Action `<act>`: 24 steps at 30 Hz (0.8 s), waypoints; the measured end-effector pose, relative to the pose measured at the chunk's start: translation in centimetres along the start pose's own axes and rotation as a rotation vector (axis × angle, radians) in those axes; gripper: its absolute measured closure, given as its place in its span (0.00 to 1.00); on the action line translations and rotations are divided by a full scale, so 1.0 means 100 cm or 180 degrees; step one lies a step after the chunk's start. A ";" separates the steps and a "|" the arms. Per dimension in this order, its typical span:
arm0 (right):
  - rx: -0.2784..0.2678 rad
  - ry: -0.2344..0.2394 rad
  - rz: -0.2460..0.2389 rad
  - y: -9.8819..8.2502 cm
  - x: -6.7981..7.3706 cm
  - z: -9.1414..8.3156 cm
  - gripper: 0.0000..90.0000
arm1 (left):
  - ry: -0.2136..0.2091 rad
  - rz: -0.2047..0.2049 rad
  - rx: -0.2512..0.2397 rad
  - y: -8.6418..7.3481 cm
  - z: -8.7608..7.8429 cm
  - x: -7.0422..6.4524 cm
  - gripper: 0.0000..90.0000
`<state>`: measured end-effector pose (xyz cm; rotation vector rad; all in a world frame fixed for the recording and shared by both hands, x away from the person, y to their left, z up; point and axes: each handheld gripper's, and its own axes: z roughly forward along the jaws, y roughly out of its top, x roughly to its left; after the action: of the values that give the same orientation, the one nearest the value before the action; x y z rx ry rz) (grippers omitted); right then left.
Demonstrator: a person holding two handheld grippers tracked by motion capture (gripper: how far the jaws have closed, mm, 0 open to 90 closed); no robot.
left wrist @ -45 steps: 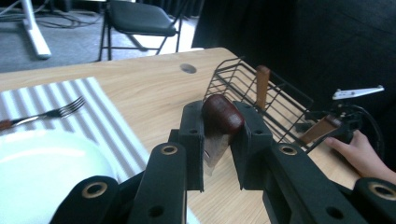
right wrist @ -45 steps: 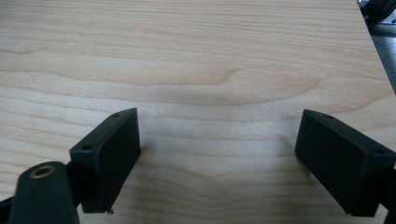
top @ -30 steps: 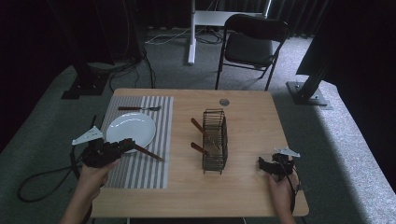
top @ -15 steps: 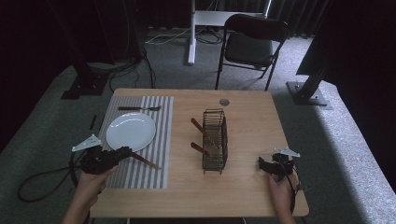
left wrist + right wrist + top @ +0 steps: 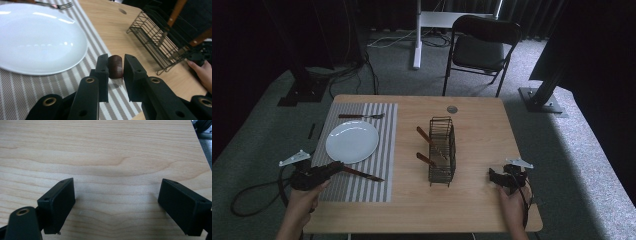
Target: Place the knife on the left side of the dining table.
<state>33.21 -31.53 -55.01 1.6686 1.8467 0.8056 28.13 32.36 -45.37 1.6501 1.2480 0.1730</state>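
Two tools are seen: the left tool (image 5: 115, 72) is clamped on a brown-handled knife (image 5: 360, 173), held low over the striped mat (image 5: 377, 150) just beside the plate (image 5: 352, 141); the right tool (image 5: 116, 205) is spread wide, holding nothing, over bare worktop (image 5: 477, 130).

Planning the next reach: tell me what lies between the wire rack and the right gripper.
Bare tabletop: in the high view nothing lies between the wire rack and the right gripper.

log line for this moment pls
left gripper: shut on knife, over placemat near plate | right gripper: open, on table | rack: two utensils
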 end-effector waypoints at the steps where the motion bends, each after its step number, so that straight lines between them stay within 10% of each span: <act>1: 0.0000 0.0000 0.0000 0.000 0.000 0.000 0.15 | 0.0018 -0.0021 0.0011 -0.002 0.000 0.003 0.81; 16: 0.0000 -0.0001 0.0001 0.000 0.000 0.000 0.15 | 0.0273 -0.0405 0.0084 -0.029 0.010 0.041 0.65; 24: 0.0000 -0.0001 0.0000 0.000 0.000 0.000 0.15 | 0.0524 -0.0349 0.0222 -0.039 0.021 0.045 0.52</act>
<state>33.21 -31.53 -55.01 1.6688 1.8465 0.8055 29.01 34.38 -51.29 1.6482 1.4802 0.2029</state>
